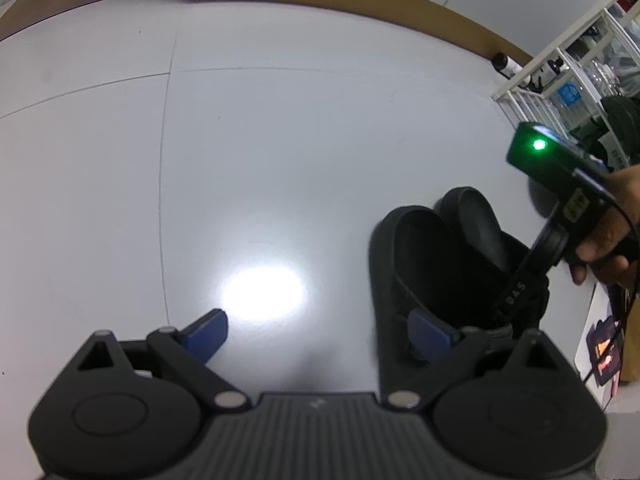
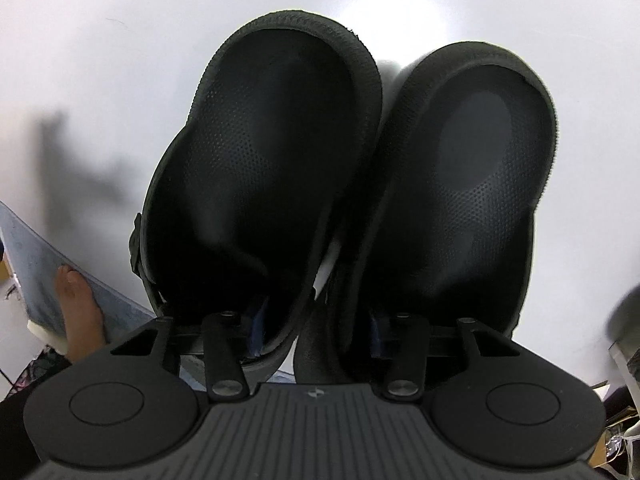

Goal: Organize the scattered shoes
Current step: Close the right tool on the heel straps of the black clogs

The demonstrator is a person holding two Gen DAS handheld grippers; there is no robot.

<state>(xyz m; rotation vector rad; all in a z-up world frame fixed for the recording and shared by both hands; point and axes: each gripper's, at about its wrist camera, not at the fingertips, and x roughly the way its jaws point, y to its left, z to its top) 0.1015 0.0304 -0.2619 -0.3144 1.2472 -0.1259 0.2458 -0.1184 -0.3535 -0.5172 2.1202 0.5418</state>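
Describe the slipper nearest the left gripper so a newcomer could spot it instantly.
Start at the glossy grey floor and look toward the white wire rack side, where two black foam slippers sit together. The target is the black foam slipper farther from the rack. Its twin, the second black slipper, lies beside the right gripper.

L gripper (image 1: 320, 334) fingers spread wide; R gripper (image 2: 316, 332) fingers unclear.

black slippers (image 2: 320, 168), pale grey floor (image 1: 280, 140)
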